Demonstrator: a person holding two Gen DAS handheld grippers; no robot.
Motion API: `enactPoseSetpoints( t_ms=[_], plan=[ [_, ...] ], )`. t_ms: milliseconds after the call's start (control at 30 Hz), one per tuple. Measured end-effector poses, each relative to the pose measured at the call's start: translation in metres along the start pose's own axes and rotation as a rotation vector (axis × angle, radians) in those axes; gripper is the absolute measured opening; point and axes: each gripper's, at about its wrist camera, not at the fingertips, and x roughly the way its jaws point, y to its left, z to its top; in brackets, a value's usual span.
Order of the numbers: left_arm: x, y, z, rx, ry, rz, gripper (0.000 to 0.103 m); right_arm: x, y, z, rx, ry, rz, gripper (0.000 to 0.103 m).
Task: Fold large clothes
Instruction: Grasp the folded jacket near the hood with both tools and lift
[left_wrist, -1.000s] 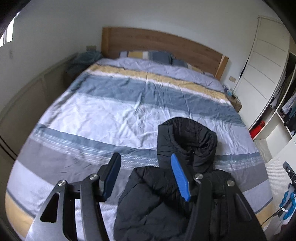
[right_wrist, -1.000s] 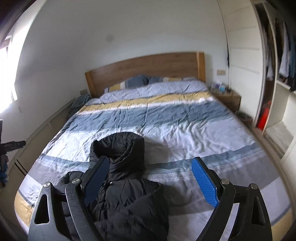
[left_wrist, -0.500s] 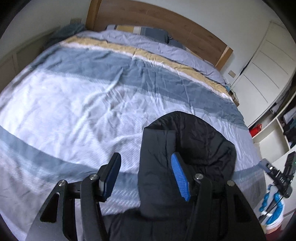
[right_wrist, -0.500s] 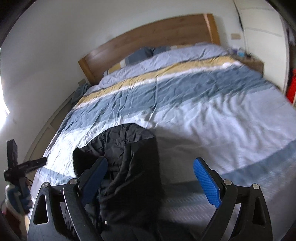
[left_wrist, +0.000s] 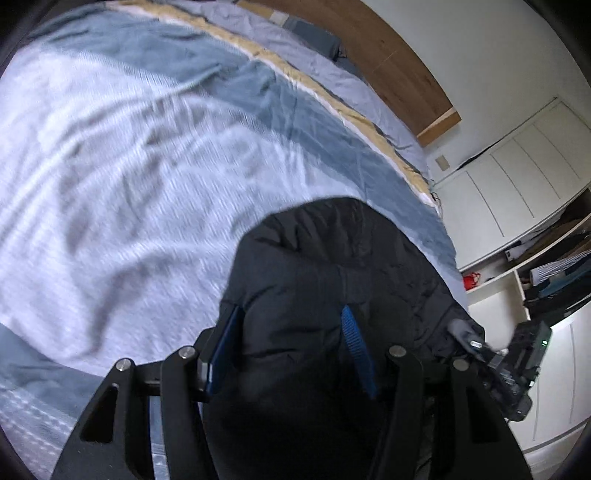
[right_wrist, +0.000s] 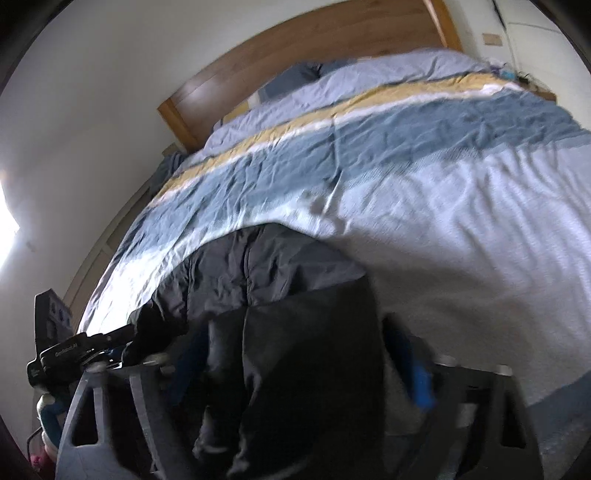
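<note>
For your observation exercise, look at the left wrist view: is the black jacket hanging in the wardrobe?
No, the black jacket lies on the striped bed cover, while the wardrobe stands off to the right.

jacket (left_wrist: 332, 266): black, quilted, matte, greyer where light hits it in the right wrist view
duvet (left_wrist: 129, 166): wide bands, white, mid blue-grey, thin mustard-yellow stripe edged white, then pale lilac-blue at the top; finer white-on-blue pinstripes near the foot end
pillows (right_wrist: 295, 79): dark slate blue plus a cream-yellow patch
headboard (left_wrist: 399, 62): warm mid-brown wood
wall (right_wrist: 92, 92): off-white
wardrobe doors (left_wrist: 509, 173): white, panel lines grey
left gripper (left_wrist: 291, 350): black frame, blue ribbed pads, silver bolts
right gripper (right_wrist: 306, 373): same black and blue, blurred
</note>
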Motion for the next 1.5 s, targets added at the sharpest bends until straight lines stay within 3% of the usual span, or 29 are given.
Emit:
enactPoseSetpoints(
  t_ms=[33,167,200,267,333,433,833,1100,1500],
  plan=[
    [0.004,0.000,-0.002,-0.005,0.008,-0.010,0.055,0.005,0.000,-0.002,0.003,0.017,-0.006,0.051],
    [0.008,-0.005,-0.005,-0.015,0.025,-0.017,0.052,0.007,0.004,-0.003,-0.005,0.037,-0.001,0.026],
    [0.008,-0.008,-0.006,-0.007,0.025,-0.006,0.049,0.006,0.005,-0.003,-0.007,0.035,0.003,0.024],
    [0.007,-0.015,-0.010,0.012,0.030,0.012,0.031,-0.003,0.009,-0.004,-0.027,0.033,0.013,0.018],
    [0.006,-0.020,-0.014,0.024,0.035,0.033,0.013,-0.011,0.014,-0.004,-0.047,0.035,0.014,0.016],
    [-0.006,-0.026,-0.023,0.058,0.020,0.061,0.008,-0.029,0.023,-0.009,-0.068,0.029,0.033,0.015],
    [-0.131,-0.037,-0.081,0.054,-0.094,0.024,0.006,-0.142,0.065,-0.057,-0.156,-0.016,0.151,0.014],
    [-0.231,-0.037,-0.164,0.087,-0.112,-0.014,0.006,-0.218,0.088,-0.118,-0.202,-0.033,0.242,0.014],
    [-0.306,-0.034,-0.271,0.153,-0.114,-0.038,0.006,-0.295,0.087,-0.204,-0.206,-0.039,0.294,0.015]
  ],
)
